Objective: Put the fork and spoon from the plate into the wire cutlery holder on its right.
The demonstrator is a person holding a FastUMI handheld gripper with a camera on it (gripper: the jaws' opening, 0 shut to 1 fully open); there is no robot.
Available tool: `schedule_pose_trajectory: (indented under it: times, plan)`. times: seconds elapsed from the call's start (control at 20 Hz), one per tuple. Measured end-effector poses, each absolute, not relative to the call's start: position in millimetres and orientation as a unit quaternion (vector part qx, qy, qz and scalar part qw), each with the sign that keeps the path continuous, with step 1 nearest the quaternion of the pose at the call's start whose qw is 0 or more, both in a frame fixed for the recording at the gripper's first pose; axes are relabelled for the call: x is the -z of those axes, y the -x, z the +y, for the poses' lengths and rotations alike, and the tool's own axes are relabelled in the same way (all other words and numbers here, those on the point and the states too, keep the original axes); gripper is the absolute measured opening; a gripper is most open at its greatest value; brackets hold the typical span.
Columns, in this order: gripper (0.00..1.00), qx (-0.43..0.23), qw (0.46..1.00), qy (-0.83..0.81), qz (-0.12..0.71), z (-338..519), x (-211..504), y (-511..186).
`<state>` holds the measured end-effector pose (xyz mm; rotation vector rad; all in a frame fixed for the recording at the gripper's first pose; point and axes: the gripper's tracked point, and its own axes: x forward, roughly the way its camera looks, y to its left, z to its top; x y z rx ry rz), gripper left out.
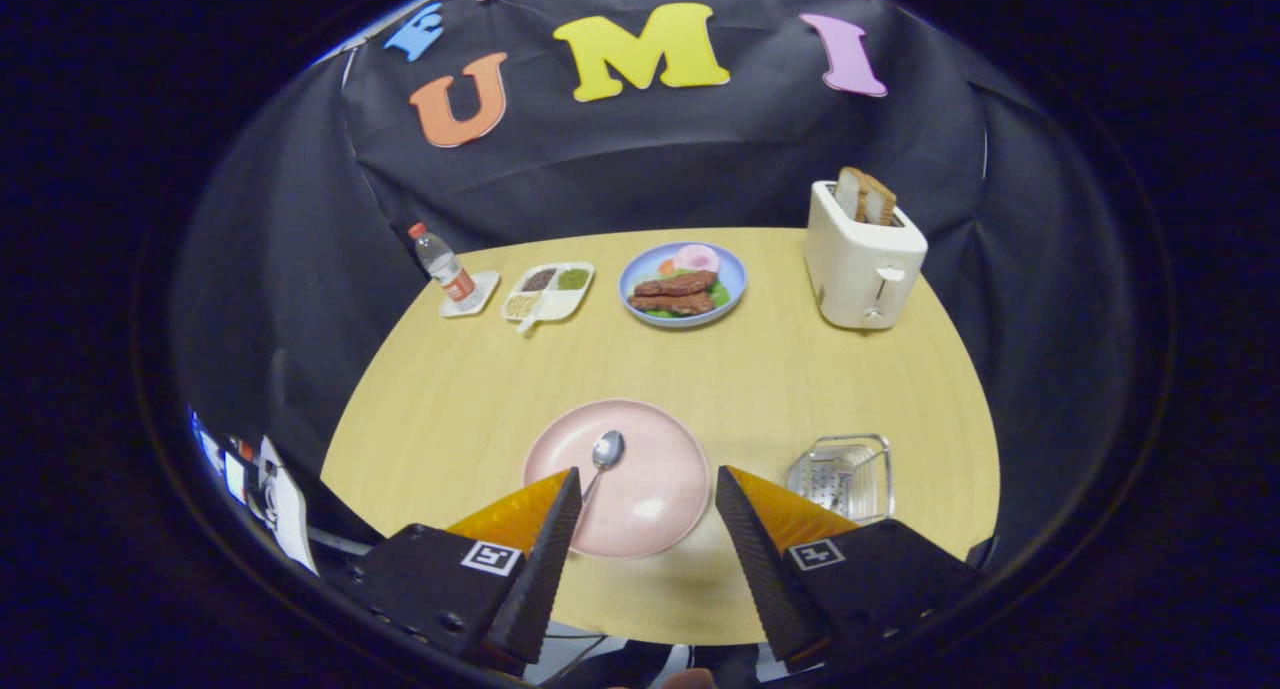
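Note:
A pink plate (650, 439) lies on the wooden table just ahead of my fingers. A metal spoon (604, 454) rests on the plate's left part, bowl away from me, its handle running back toward my left finger (560, 539). The wire cutlery holder (842, 477) stands to the right of the plate, just beyond my right finger (752, 544); something thin and metallic lies inside it, too indistinct to name. My gripper (645, 481) is open above the near half of the plate, with nothing between its fingers.
At the far side of the table (760, 369) stand a water bottle (443, 266) on a coaster, a white divided dish (548, 291), a blue plate of food (683, 284) and a white toaster (862, 259) with bread in it.

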<state>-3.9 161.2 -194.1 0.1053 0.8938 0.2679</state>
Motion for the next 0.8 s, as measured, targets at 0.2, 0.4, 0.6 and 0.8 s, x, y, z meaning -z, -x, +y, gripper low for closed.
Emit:
schedule_pose_trajectory:
  times: [0.2,0.4,0.6,0.8]
  plan:
    - [0.81,-0.116,0.886,-0.044,0.447,208,249,24]
    - [0.82,-0.091,0.878,-0.040,0.468,231,290,27]
    - [0.73,-0.071,0.872,-0.024,0.483,245,320,23]
    - [0.52,-0.047,0.864,-0.029,0.500,246,339,17]
